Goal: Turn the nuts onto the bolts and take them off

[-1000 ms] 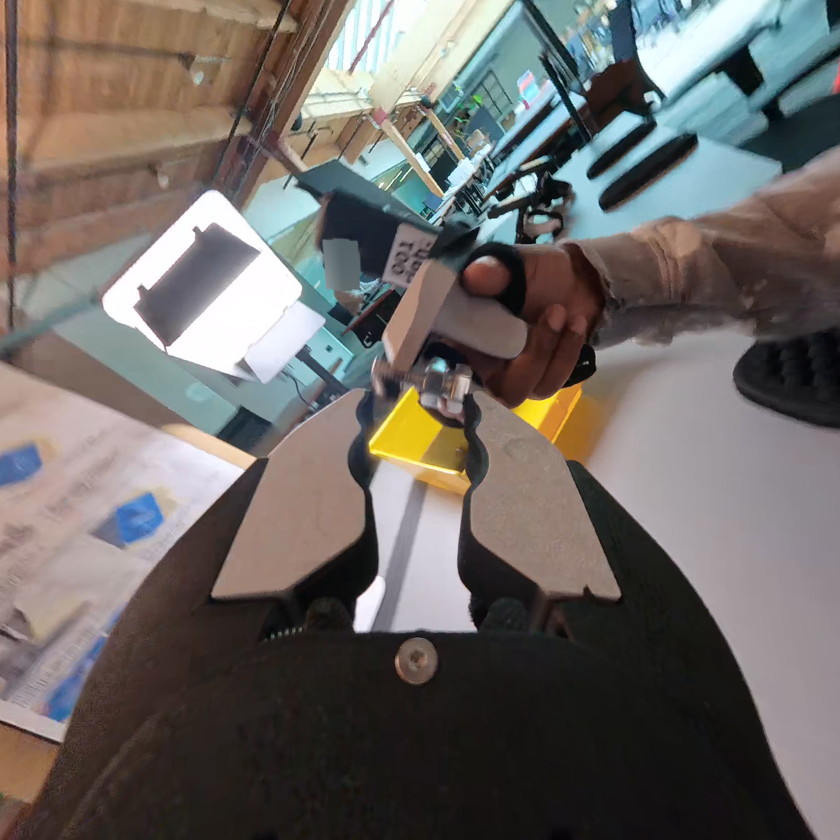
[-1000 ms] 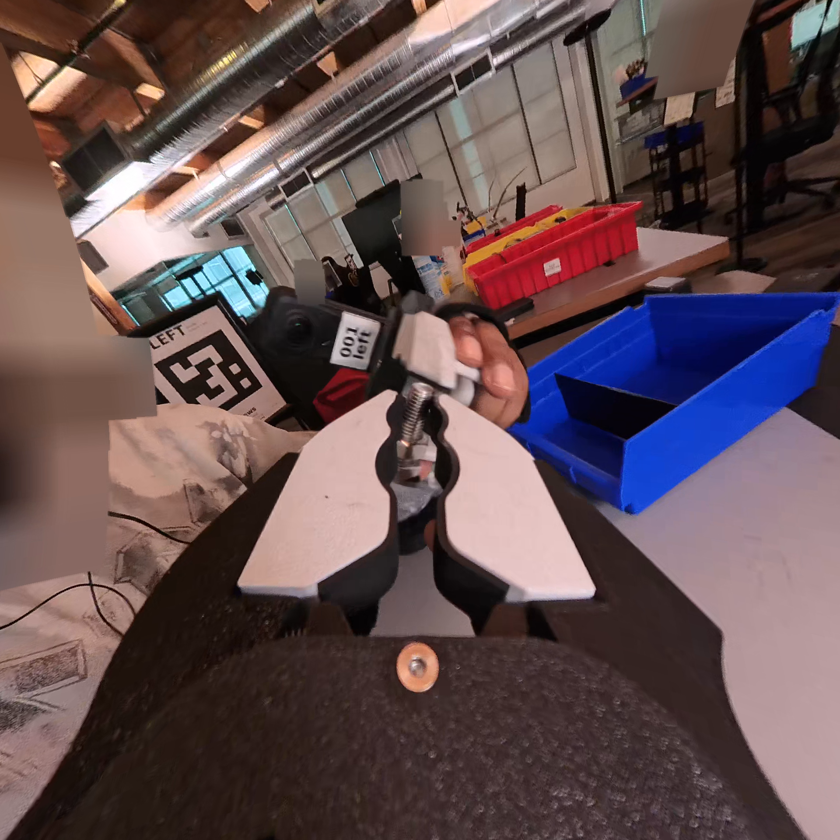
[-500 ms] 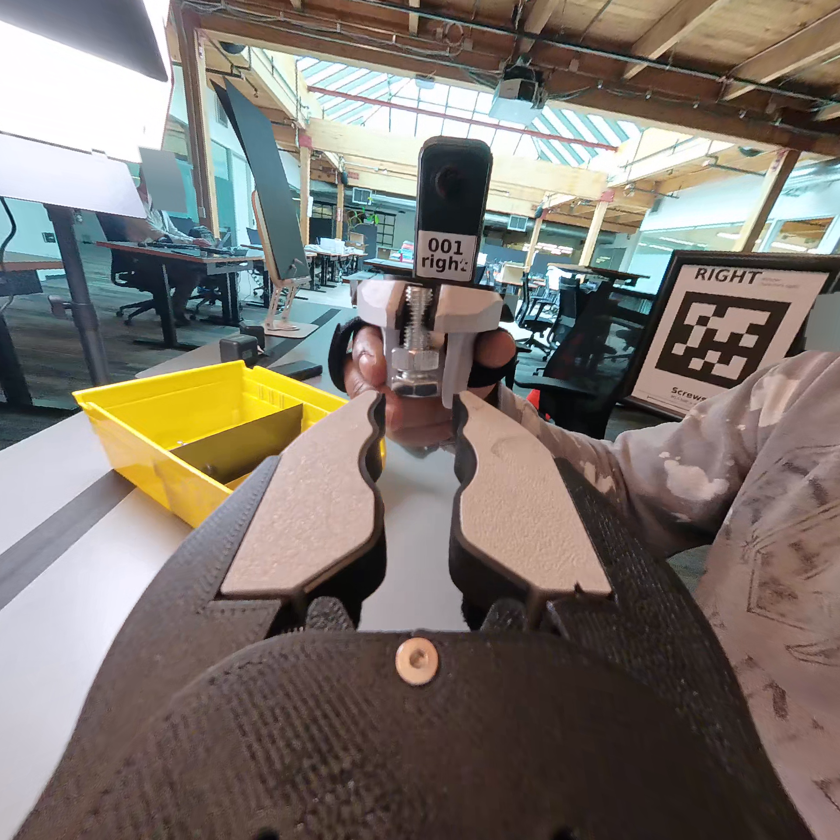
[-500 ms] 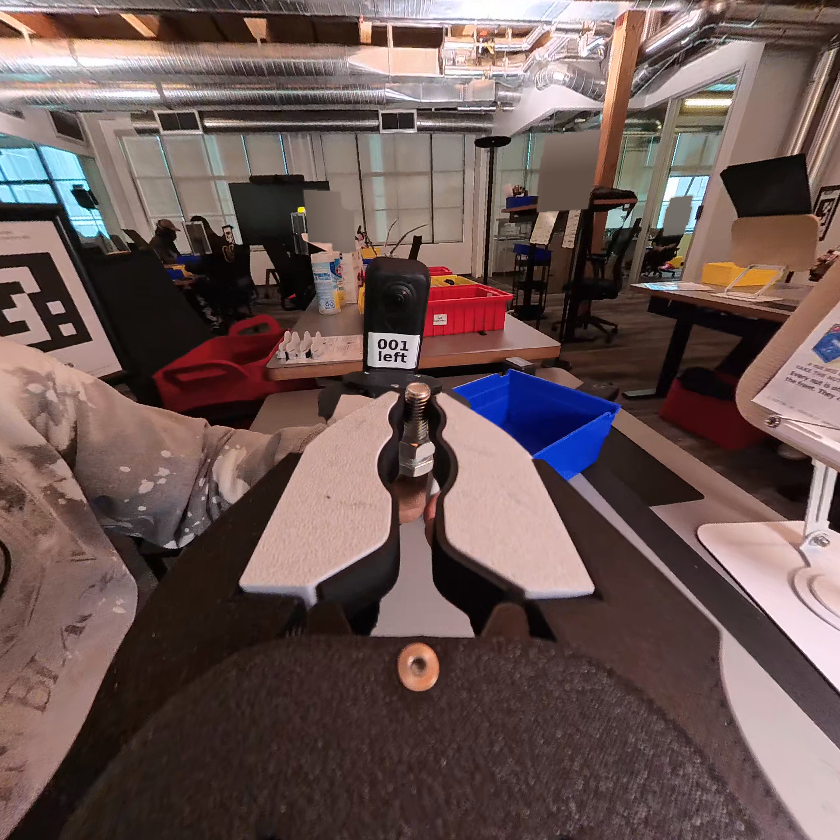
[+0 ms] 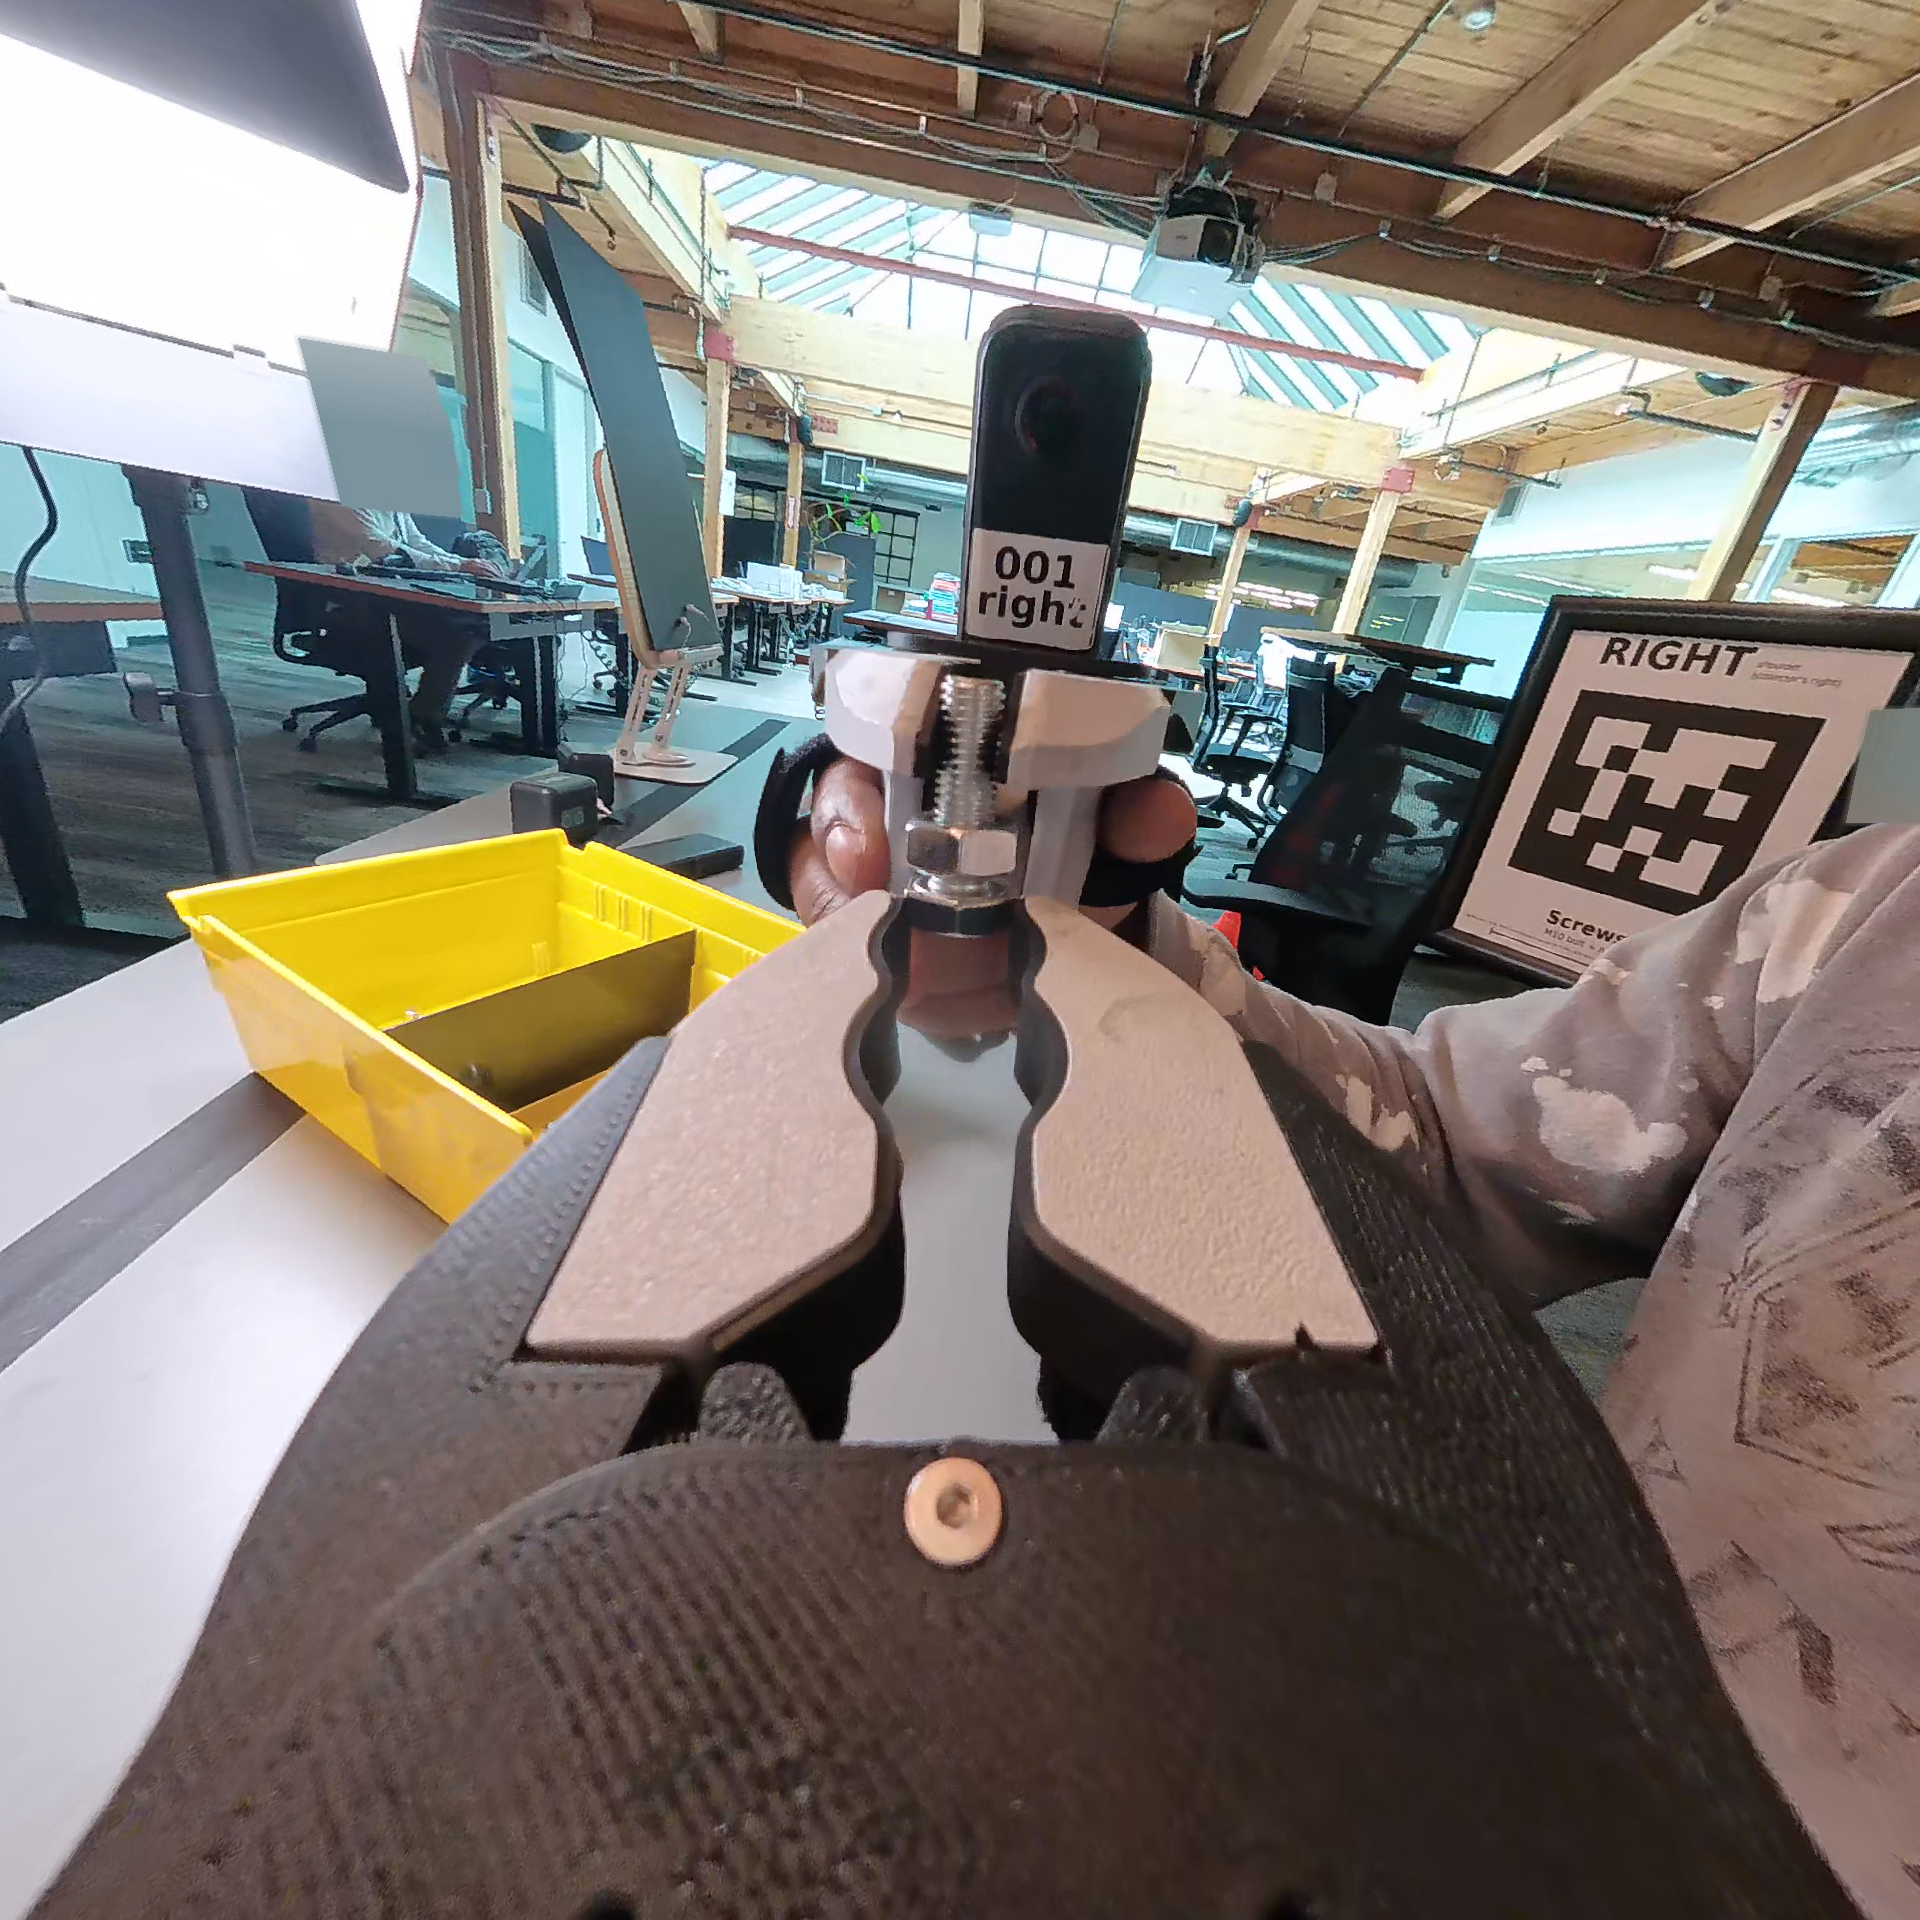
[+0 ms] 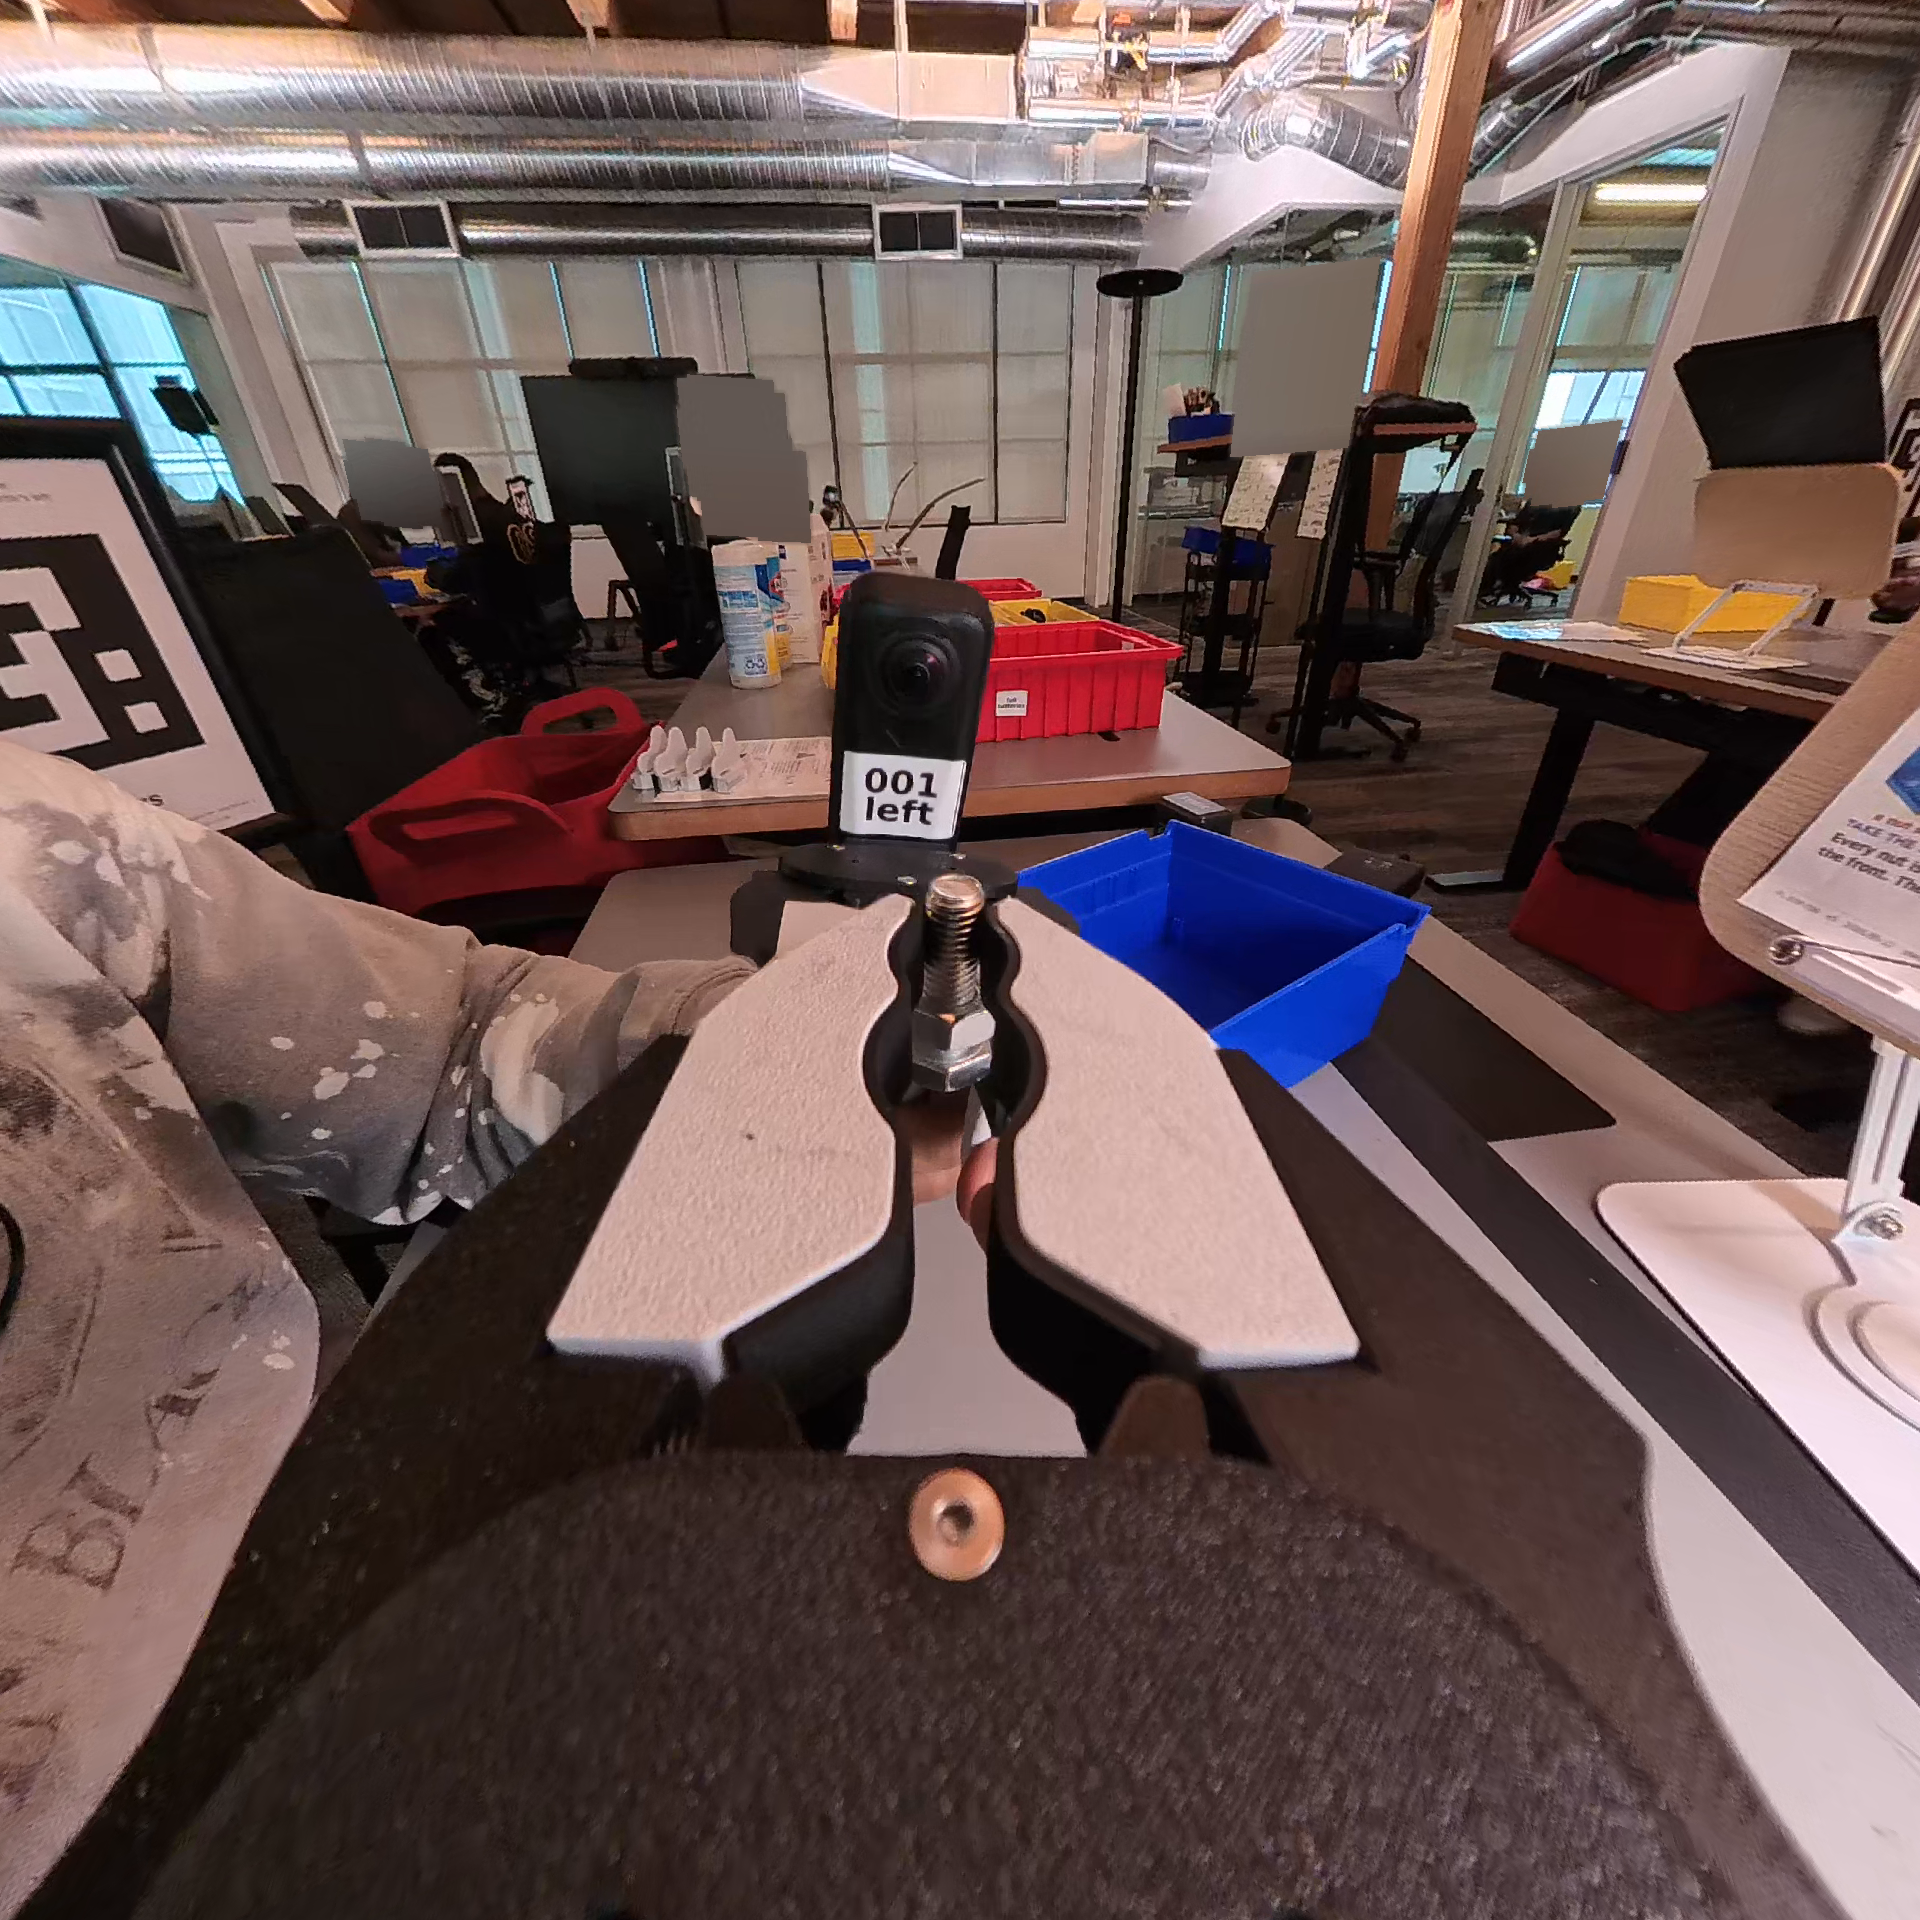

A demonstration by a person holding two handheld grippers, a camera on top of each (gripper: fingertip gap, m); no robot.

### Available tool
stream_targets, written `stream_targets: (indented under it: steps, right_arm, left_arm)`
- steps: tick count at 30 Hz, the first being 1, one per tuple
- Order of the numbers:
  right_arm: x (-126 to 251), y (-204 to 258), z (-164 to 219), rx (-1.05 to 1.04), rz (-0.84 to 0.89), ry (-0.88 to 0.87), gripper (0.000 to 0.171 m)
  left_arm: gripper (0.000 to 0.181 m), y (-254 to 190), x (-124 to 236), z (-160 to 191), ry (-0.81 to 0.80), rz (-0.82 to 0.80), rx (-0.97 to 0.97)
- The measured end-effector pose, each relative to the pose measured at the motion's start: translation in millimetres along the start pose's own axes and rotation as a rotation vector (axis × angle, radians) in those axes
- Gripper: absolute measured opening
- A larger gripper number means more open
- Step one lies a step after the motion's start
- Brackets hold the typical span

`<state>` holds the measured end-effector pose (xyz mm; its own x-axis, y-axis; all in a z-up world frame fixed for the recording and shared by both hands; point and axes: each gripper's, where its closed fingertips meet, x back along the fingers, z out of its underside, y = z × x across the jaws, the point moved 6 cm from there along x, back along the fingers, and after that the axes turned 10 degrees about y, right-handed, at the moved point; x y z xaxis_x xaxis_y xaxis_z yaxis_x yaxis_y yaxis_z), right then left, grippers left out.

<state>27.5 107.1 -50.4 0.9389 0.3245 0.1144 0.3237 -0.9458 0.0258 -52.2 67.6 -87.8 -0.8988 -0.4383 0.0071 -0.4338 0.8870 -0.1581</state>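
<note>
An open workshop with a timber-beamed ceiling (image 5: pixel 1558 94) and skylights (image 5: pixel 935 249) on one side, and silver air ducts (image 6: pixel 520 114) above a wall of tall windows (image 6: pixel 831 384) on the other. Desks (image 5: pixel 436 603) and black office chairs (image 6: pixel 1361 623) stand on a dark wood floor (image 6: pixel 1455 790). A wooden post (image 6: pixel 1423 260) rises at the right, near a floor lamp (image 6: pixel 1132 416).

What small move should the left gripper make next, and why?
Probably close the left gripper on the bolt's lower end. The right gripper clamps the nut on the bolt, and the left tips flank the end just under the nut, but a firm grip there cannot be confirmed. Without it, turning would likely spin bolt and nut together.
</note>
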Motion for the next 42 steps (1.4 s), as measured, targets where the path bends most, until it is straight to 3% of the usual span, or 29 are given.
stream_targets:
  steps: [4,12,16,18,19,22,27,30,31,32,38,42]
  right_arm:
    - [1,-2,-1,-0.005,0.025,0.003,0.01]
    - [-1,-8,-1,-0.011,0.127,-0.002,0.037]
    - [-5,-13,3,-0.023,0.164,0.007,0.035]
    - [5,-21,0,-0.039,0.223,-0.035,0.011]
    - [11,-25,0,-0.031,0.263,-0.053,0.009]
    - [16,-24,-3,-0.041,0.254,-0.052,0.017]
    - [-7,-9,-3,-0.007,0.225,-0.021,0.035]
    - [-5,-13,-3,-0.011,0.259,-0.029,0.033]
    - [1,-19,-3,-0.032,0.308,-0.049,0.014]
    - [8,-24,-3,-0.028,0.344,-0.066,0.013]
    - [-2,-11,-6,-0.008,0.275,-0.052,0.032]
    - [-9,-12,-3,-0.008,0.274,-0.035,0.034]
  left_arm:
    - [0.018,2,-1,0,-0.04,-0.043,-0.005]
    - [0.018,8,7,-5,-0.112,-0.196,-0.048]
    - [0.018,9,12,-8,-0.139,-0.239,-0.073]
    - [0.018,9,18,-12,-0.182,-0.223,-0.061]
    - [0.018,9,20,-14,-0.188,-0.225,-0.061]
    - [0.018,9,22,-16,-0.183,-0.245,-0.079]
    - [0.018,10,15,-10,-0.151,-0.25,-0.075]
    - [0.018,10,17,-11,-0.163,-0.256,-0.074]
    - [0.018,9,19,-13,-0.175,-0.237,-0.071]
    - [0.017,9,21,-15,-0.175,-0.245,-0.07]
    - [0.018,11,17,-11,-0.138,-0.266,-0.069]
    - [0.018,11,16,-10,-0.137,-0.275,-0.066]
